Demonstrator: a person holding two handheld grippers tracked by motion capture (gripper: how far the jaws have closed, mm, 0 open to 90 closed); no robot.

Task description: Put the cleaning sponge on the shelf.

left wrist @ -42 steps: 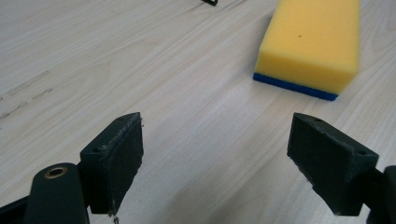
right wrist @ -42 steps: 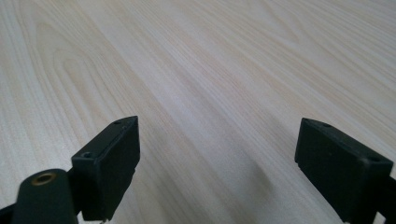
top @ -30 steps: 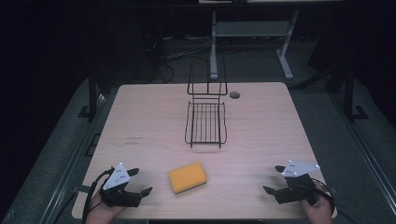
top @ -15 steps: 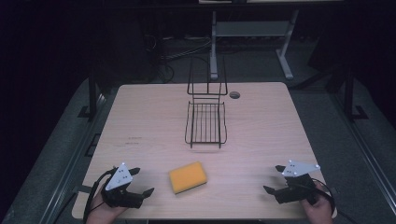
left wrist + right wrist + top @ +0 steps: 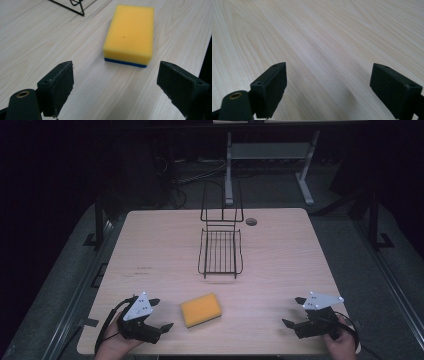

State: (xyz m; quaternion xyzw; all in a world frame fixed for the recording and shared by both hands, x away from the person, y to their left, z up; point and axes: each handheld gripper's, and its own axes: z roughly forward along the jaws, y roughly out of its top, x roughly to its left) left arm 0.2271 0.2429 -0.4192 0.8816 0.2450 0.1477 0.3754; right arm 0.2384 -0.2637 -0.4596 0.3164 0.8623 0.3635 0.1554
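Left gripper (image 5: pixel 161 314) is sitting near the yellow sponge (image 5: pixel 201 310), jaws spread wide, not touching it. Right gripper (image 5: pixel 293 312) is resting on the wooden table (image 5: pixel 280 250), jaws spread too.

We can't read any text, label, brand, no. or sign here: the yellow sponge (image 5: pixel 130 32) near the table's (image 5: pixel 280 250) front edge is plain w/ just a tiny dark speck on top, & the wood is bare.
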